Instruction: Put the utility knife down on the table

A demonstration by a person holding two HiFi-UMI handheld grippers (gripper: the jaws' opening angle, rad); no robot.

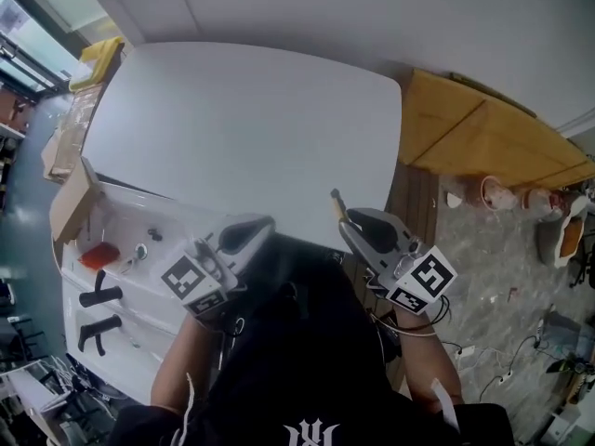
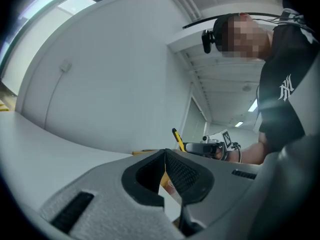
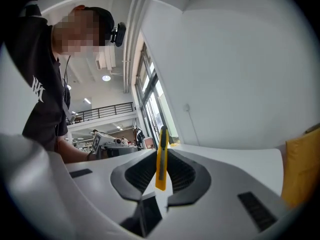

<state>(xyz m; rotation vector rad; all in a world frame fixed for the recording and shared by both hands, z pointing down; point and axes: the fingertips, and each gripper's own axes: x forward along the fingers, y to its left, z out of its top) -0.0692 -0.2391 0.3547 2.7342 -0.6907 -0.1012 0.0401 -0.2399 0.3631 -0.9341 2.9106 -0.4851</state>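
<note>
- Slim yellow plastic utility knife [image 3: 161, 159], upright, clamped between the fingers [image 3: 186, 173] of the right gripper [image 3: 161, 170] at the white counter [image 1: 251, 128]'s near edge: not yet set down.
- Left gripper [image 2: 165, 156] fingers [image 2: 187, 176] clenched, empty.

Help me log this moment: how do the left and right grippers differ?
The right gripper grips the yellow utility knife; the left gripper holds nothing. The right gripper's jaws are held apart by the knife; the left gripper's tips meet. Both hover at the white table's near edge.
</note>
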